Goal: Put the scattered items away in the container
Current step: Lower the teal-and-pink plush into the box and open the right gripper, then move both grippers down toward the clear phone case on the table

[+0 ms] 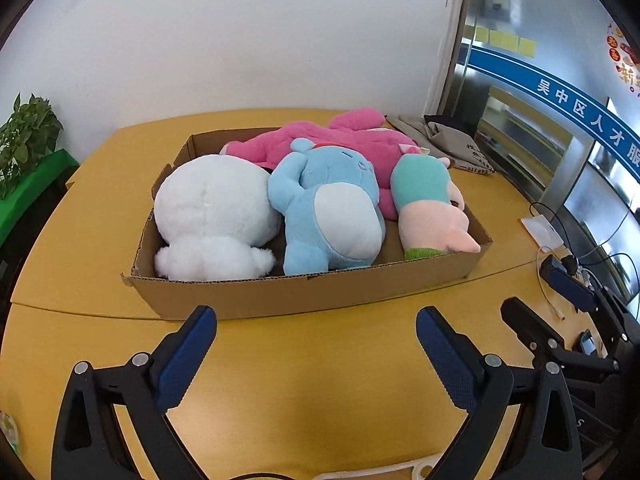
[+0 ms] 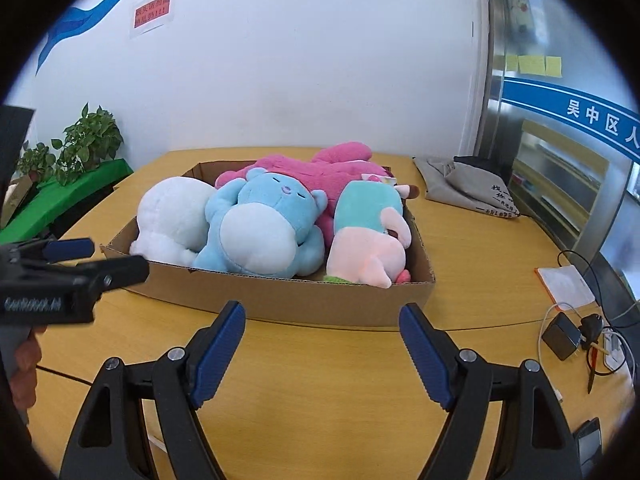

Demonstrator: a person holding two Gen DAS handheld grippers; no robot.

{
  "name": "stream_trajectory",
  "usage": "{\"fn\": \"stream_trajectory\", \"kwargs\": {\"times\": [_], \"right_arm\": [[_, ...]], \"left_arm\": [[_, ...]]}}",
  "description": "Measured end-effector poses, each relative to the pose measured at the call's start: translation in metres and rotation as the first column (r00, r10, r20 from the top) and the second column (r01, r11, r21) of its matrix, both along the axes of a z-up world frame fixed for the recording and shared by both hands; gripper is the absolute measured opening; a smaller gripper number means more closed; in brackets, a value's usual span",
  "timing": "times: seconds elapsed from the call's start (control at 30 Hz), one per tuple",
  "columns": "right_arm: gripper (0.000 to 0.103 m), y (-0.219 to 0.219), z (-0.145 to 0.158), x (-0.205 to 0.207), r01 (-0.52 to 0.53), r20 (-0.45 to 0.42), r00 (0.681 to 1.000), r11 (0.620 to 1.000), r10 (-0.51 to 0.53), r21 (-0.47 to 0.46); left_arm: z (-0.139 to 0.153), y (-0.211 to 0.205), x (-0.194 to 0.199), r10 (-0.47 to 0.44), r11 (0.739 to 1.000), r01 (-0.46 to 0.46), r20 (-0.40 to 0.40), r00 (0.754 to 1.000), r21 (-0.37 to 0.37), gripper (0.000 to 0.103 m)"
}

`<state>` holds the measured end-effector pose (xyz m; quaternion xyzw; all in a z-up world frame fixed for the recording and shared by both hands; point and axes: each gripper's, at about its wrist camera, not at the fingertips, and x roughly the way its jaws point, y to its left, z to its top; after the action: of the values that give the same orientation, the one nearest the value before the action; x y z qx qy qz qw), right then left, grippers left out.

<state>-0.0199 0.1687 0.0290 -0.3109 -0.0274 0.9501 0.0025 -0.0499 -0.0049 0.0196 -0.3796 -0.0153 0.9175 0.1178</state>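
A shallow cardboard box [image 1: 304,296] [image 2: 320,300] stands on the yellow table [image 1: 300,380]. Inside lie a white plush [image 1: 212,212] [image 2: 172,216], a blue plush [image 1: 332,216] [image 2: 260,232], a pink plush [image 1: 340,140] [image 2: 320,168] at the back, and a teal-and-pink plush [image 1: 432,208] [image 2: 368,232] at the right end. My left gripper [image 1: 316,314] [image 2: 112,258] hovers in front of the box, open and empty. My right gripper [image 2: 322,308] [image 1: 540,296] is beside it to the right, also open with nothing between its fingers.
A grey cloth bag [image 1: 448,136] [image 2: 468,184] lies behind the box on the right. Cables, a black charger [image 2: 562,336] and a notepad [image 2: 566,284] clutter the table's right edge. A potted plant [image 1: 24,136] on a green stand sits left of the table.
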Motion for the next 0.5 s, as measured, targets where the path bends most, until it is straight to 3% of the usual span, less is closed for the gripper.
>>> {"fn": "stream_trajectory", "kwargs": {"times": [0.5], "right_arm": [[0.079,0.009,-0.02,0.006,0.031,0.081,0.996,0.999,-0.033,0.022]], "left_arm": [[-0.007,-0.004,0.044,0.036,0.999,-0.036,0.01,0.999,0.039,0.101]]}}
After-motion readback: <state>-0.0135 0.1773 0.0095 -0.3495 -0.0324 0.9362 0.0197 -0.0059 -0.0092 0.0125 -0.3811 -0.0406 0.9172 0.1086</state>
